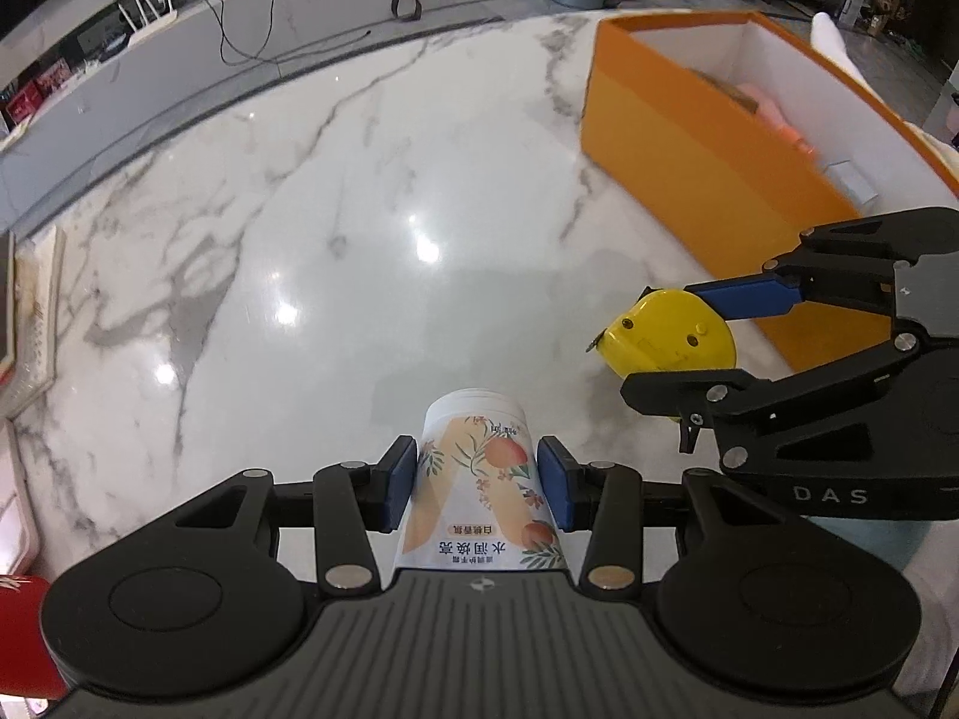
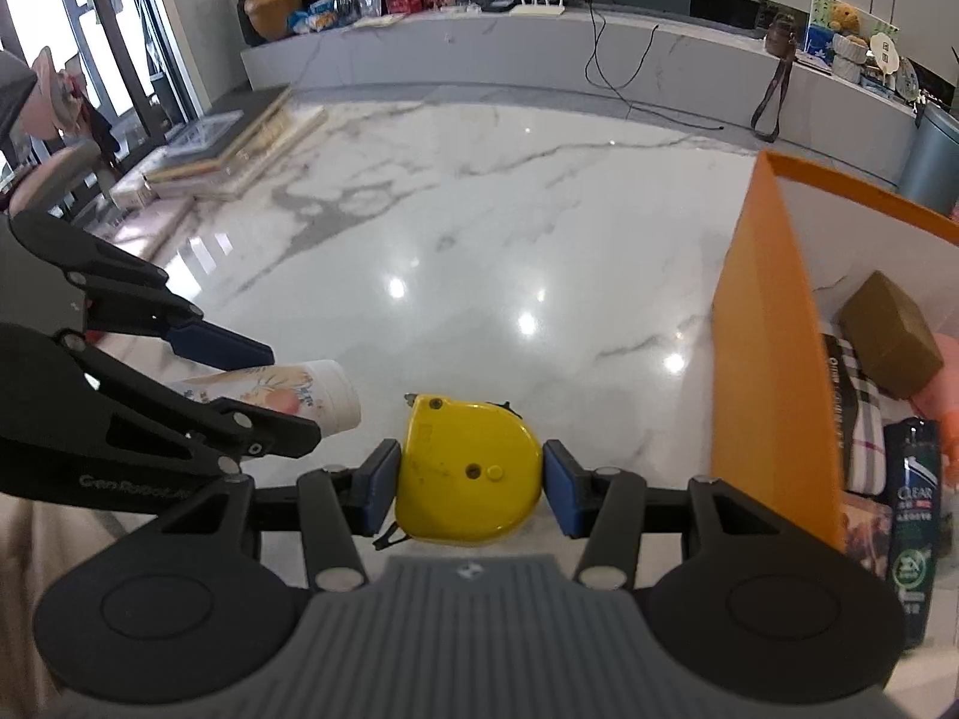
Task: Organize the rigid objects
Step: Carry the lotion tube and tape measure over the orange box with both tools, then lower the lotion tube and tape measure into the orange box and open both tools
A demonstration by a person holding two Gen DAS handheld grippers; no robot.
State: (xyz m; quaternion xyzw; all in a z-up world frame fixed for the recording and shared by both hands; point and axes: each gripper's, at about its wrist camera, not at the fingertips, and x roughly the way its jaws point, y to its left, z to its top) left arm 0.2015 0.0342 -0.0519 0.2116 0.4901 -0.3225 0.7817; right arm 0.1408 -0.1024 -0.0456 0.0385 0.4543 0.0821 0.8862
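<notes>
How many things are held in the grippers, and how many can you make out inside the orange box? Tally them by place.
Held in grippers: 2 (white tube, yellow tape measure)
Inside the orange box: at least 5 (brown block, checked pack, shampoo bottle, pink item, printed pack)
Total: 7

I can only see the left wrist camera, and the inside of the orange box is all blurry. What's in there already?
Observer: The right wrist view looks over the wall of the orange box. A dark green bottle marked CLEAR is in the near end.
Operator: Ooh! Is that brown blur I see a toy?
Observer: It doesn't look like one. It is an olive-brown block, and it rests on top of a plaid-patterned pack.
</notes>
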